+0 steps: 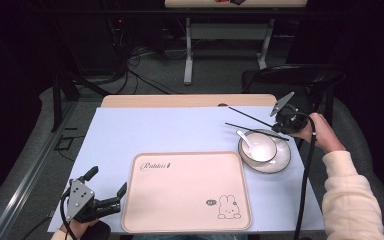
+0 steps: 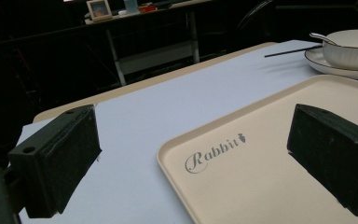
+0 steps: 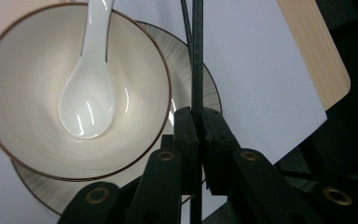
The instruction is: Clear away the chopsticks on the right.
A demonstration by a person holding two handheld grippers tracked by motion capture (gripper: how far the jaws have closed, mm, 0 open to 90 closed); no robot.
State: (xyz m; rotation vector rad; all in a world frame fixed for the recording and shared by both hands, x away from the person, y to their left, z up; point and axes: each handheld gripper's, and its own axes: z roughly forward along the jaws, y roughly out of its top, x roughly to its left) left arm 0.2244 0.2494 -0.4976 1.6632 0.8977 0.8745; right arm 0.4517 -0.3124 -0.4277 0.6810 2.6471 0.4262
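A cream tray (image 1: pixel 186 192) printed with "Rabbit" and a rabbit drawing lies at the table's near middle. To its right a white bowl (image 1: pixel 258 146) holding a white spoon (image 1: pixel 246 140) sits on a saucer (image 1: pixel 280 159). My right gripper (image 1: pixel 281 127) hovers at the bowl's far right rim, shut on black chopsticks (image 1: pixel 250 116) that point left above the table. In the right gripper view its jaws pinch the chopsticks (image 3: pixel 197 56) beside the bowl (image 3: pixel 28 93) and spoon (image 3: pixel 86 93). My left gripper (image 1: pixel 109 179) is open at the tray's near left corner, straddling the tray's edge (image 2: pixel 177 154).
A pale blue mat (image 1: pixel 170 127) covers the wooden table (image 1: pixel 180 100). A black chair (image 1: pixel 300 77) stands behind the table's right corner. Another table (image 1: pixel 230 30) and cables on the floor lie further back.
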